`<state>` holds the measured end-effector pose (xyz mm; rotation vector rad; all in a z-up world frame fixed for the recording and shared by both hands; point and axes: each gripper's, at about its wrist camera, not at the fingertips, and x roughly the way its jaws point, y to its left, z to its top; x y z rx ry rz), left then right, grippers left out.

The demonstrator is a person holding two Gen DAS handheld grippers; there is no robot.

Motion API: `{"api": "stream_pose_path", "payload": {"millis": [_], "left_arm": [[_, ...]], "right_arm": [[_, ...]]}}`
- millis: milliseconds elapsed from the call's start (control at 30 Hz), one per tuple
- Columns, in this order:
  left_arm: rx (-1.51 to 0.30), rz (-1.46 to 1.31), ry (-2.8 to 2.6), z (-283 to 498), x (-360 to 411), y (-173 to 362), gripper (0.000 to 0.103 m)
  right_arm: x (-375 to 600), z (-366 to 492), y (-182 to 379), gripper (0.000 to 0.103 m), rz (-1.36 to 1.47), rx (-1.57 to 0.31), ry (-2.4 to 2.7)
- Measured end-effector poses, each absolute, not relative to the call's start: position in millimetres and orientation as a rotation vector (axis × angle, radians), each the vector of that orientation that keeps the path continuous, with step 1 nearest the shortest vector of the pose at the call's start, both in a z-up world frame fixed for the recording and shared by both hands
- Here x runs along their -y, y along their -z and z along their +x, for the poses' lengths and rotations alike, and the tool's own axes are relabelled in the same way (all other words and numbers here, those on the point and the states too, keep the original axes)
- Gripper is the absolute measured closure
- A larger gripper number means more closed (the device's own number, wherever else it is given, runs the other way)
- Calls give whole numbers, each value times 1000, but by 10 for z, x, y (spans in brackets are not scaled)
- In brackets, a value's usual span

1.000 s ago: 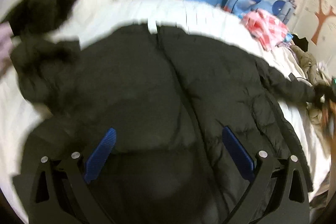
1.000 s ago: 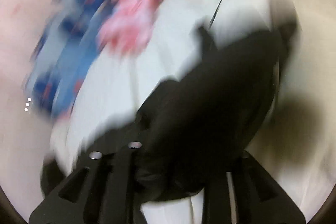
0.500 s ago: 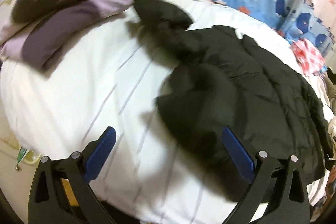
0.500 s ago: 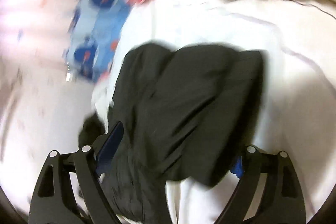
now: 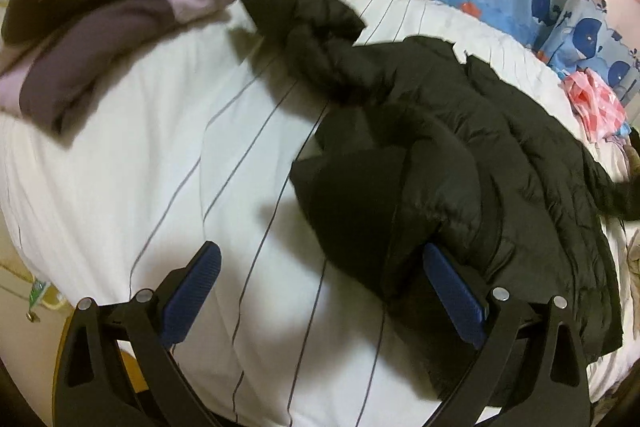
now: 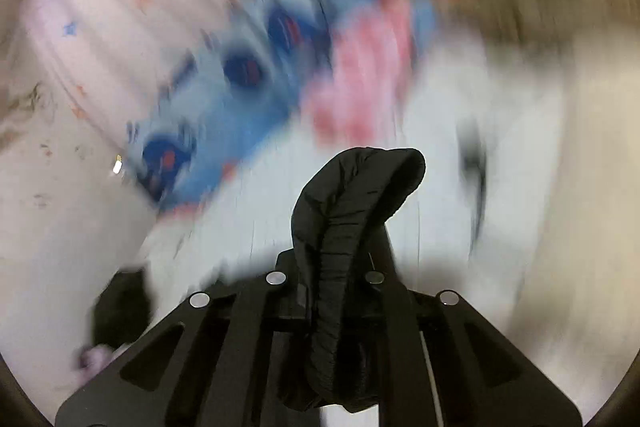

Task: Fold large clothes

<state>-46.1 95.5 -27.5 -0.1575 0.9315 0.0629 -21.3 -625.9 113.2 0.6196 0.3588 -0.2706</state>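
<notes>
The right gripper [image 6: 326, 267], apart half a second ago, has just closed on the black jacket's [image 5: 460, 163] cuff; its background is blurred. The left gripper [image 5: 320, 291] gapes over the bed [image 5: 160, 167].

Black hand-held gripper [image 5: 318, 279], blue ribbed pads [image 5: 192, 291]

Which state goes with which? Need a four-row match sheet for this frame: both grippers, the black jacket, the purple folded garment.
Things:
1. left gripper
2. right gripper
3. black puffer jacket
4. purple folded garment

States:
A. pinched shut on a fold of black fabric
B. spread across the striped bedsheet
C. jaws wide apart, holding nothing
D. piled at the bed's far-left corner

Pairs: 1-C, 2-A, 3-B, 4-D
</notes>
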Motion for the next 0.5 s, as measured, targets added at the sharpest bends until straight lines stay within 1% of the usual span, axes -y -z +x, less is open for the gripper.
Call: {"api": "stream_pose_path", "payload": {"millis": [33,67,100,133,167,200,267,333,400,433,500], "left_arm": [[-922,-152,-65,-452,-933,255,6],[-918,-154,-67,-447,-929,253,6],[-914,-162,-67,-445,-926,259,6],[-916,-172,-69,-447,-933,273,6],[-921,-181,-69,-454,-951,289,6],[-925,-185,-67,-456,-970,300,6],[-944,-202,-59,-486,-1047,312,6],[-952,-217,-59,-533,-1133,289,6],[-956,-232,-53,-592,-1232,225,6],[-959,-239,-47,-609,-1257,212,6],[-973,-266,-27,-643,-1310,225,6]], "right_arm": [[6371,-95,-1439,93,539,-305,373],[6507,56,-1617,86,487,-298,464],[6725,267,-1657,54,463,-354,536],[6887,344,-1586,13,467,-453,596],[7113,499,-1425,10,503,-597,666],[7252,515,-1313,11,555,-638,698],[7412,227,-1123,11,675,-536,761],[7488,-101,-921,11,697,-499,814],[7500,-505,-683,10,792,-468,755],[7433,-632,-568,10,819,-465,696],[6993,-752,-390,11,763,-561,469]]}}
